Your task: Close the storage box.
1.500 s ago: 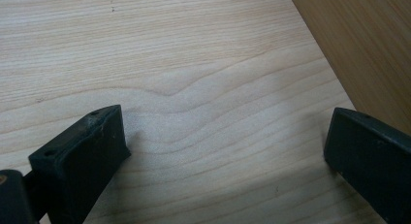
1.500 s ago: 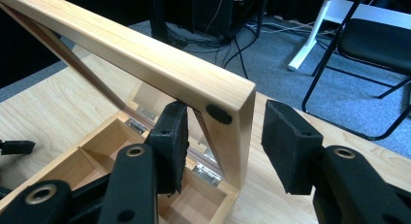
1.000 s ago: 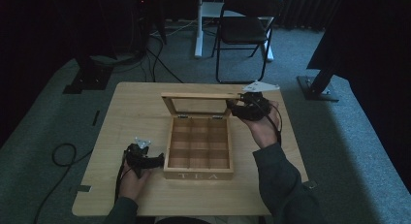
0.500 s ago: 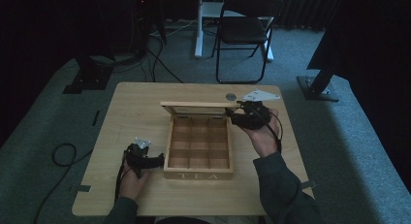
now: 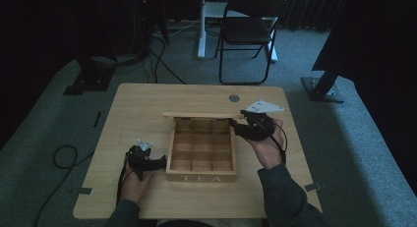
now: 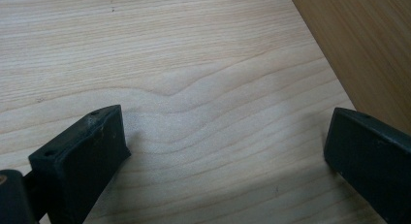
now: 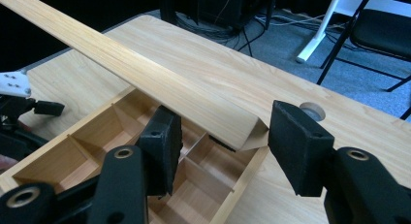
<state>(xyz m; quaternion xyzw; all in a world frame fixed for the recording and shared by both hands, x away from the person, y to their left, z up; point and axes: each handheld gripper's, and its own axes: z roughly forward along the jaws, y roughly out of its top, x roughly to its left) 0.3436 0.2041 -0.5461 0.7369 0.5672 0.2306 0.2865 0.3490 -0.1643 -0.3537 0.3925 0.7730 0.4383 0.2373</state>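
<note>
A light wooden tea box with nine square compartments and "TEA" lettered on its near wall sits near the middle of the pale wooden desk. Its flat wooden lid is raised on the box's far side, seen edge-on from the high view; in the right gripper view the lid slants across above the open compartments. The right claw is at the box's far right corner, held in the person's right hand, with a grey three-cornered plate on top. Its jaws are spread, standing either side of the lid's corner; whether either jaw touches the wood I cannot tell. The left claw lies just beside the box's left wall, near its front corner, in the left hand; its jaws are spread wide over bare desk, with the box wall close to one jaw. Beyond the box, a small round grey cap is set into the desk top. Farther off, a dark folding chair stands on the grey carpet.
</note>
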